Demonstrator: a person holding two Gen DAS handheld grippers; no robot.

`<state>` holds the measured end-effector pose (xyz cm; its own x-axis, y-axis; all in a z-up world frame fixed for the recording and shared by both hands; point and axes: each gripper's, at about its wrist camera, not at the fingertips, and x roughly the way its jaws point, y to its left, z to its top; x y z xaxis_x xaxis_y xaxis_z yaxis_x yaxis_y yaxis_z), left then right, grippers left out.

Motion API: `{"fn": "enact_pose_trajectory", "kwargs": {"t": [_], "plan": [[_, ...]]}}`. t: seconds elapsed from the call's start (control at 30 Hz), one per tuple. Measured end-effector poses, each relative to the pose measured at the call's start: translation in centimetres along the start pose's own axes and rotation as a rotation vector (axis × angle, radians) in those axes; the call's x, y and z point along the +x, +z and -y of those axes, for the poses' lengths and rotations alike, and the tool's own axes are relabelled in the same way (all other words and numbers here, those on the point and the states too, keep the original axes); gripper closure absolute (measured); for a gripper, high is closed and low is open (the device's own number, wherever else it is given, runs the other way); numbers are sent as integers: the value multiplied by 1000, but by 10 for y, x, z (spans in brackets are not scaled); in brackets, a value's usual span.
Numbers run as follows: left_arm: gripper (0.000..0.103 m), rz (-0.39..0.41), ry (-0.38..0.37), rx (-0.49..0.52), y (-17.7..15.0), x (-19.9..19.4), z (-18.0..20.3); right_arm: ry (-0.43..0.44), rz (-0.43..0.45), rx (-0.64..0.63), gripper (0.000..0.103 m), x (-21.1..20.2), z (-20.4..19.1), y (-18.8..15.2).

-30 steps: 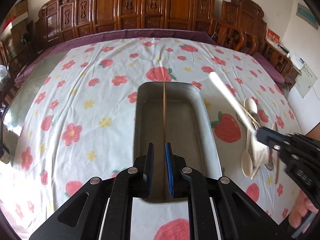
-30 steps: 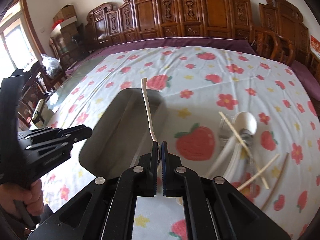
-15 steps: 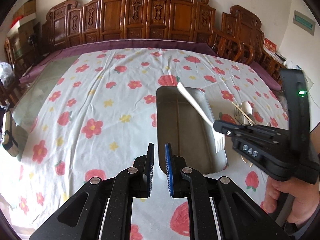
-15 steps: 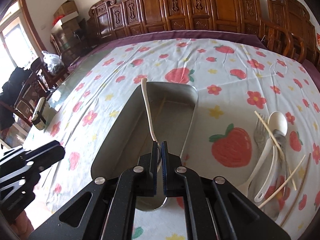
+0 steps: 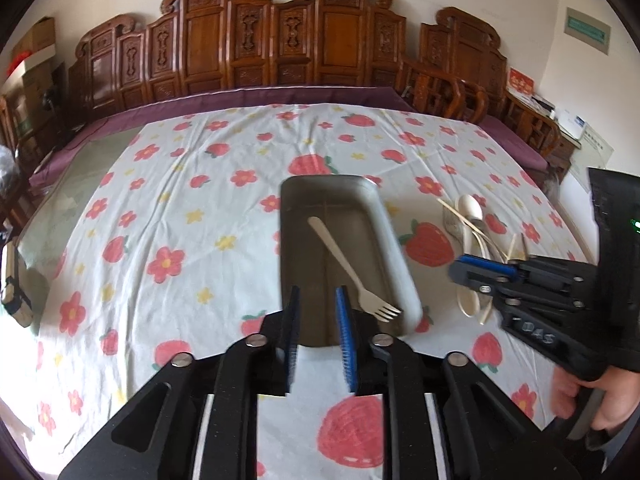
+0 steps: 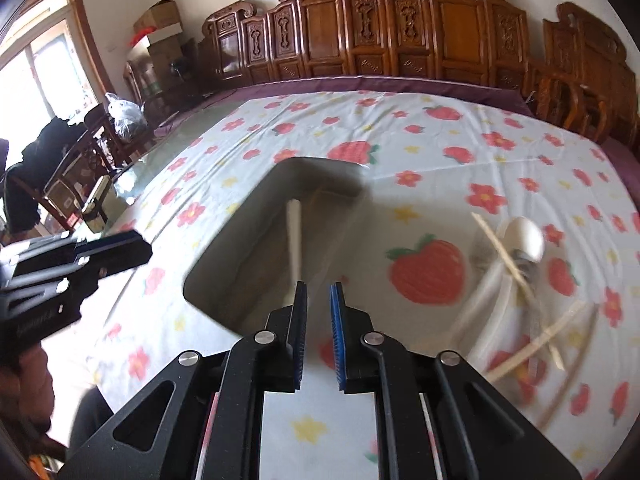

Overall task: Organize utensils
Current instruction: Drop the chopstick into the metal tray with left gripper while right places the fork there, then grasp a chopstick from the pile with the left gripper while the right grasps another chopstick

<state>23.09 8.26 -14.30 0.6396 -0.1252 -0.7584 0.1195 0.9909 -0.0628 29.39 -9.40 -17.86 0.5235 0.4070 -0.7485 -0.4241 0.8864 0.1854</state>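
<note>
A cream plastic fork lies in the metal tray, tines toward me; it shows blurred in the right wrist view, in the tray. A thin chopstick also lies in the tray. My left gripper is open and empty at the tray's near end. My right gripper is open and empty just right of the tray's near corner; it also shows in the left wrist view. A pile of white spoons, a metal fork and chopsticks lies right of the tray.
The table carries a white cloth with strawberries and flowers. Carved wooden chairs line the far side. A glass-topped bare strip runs along the left edge. The left gripper shows at the left in the right wrist view.
My right gripper has let go of the cream fork, which now lies in the tray, and has drawn back to the right. My left gripper has opened wider and pulled back.
</note>
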Motion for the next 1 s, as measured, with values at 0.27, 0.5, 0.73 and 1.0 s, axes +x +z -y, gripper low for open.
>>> {"fn": "enact_pose_trajectory", "kwargs": {"t": [0.27, 0.5, 0.73, 1.0], "plan": [[62, 4, -43, 81, -12, -3, 38, -150, 15, -8, 90, -46, 66, -48], [39, 14, -78, 132, -19, -4, 72, -261, -23, 66, 65, -52, 134, -82], [37, 1, -112, 148, -21, 3, 102, -290, -69, 150, 65, -30, 173, -91], [36, -21, -123, 152, -26, 21, 129, -308, -118, 175, 65, -6, 180, -87]]}}
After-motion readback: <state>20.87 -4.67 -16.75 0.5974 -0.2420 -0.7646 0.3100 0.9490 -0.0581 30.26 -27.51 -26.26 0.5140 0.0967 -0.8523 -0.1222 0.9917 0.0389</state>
